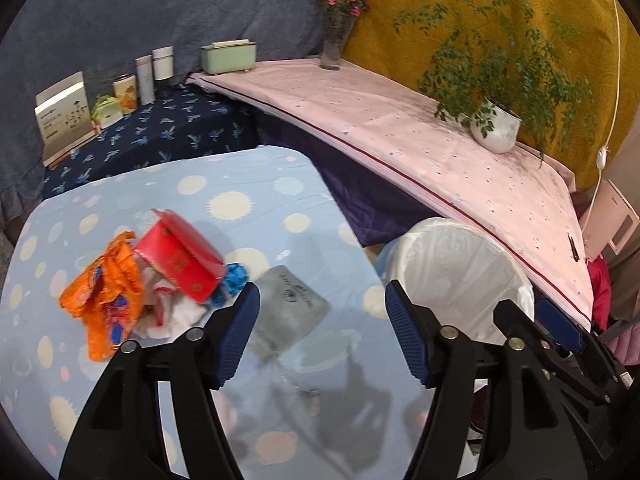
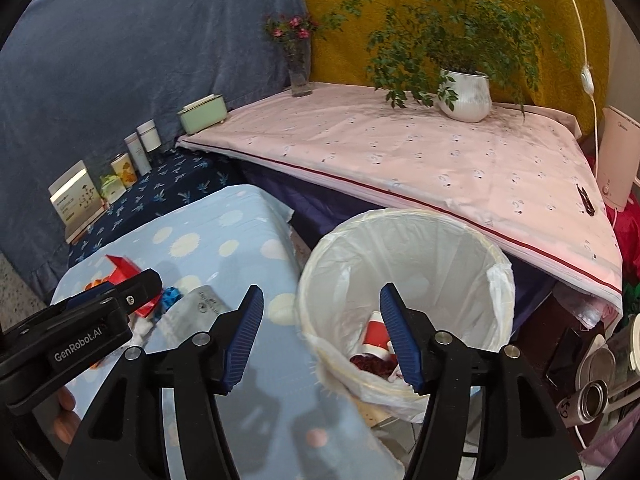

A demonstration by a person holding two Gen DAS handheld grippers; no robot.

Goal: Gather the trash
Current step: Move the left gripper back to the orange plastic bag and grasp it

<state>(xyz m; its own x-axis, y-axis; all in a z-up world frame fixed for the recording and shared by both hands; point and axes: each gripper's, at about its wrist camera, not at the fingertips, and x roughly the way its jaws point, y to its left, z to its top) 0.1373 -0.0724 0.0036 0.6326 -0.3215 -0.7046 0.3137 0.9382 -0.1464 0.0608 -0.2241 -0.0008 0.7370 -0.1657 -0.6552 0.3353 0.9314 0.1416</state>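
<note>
Both grippers spread open and empty: left gripper (image 1: 322, 332) over grey foil pouch (image 1: 290, 306), right gripper (image 2: 321, 334) above white-lined round bin (image 2: 406, 240), lower centre.

On the tabletop (image 1: 256, 184) lies a heap of trash — a crumpled orange wrapper (image 1: 102, 292), an open red box (image 1: 180, 258) tilted atop white tissue (image 1: 168, 316), blue scraps (image 1: 234, 276) and a flat grey pouch (image 1: 290, 304). Just beside it, the white-lined bin (image 2: 404, 280) holds red-and-white scraps (image 2: 376, 344).

Bright, even indoor light, soft shadows, slight blur, heavy fisheye edge warping.
</note>
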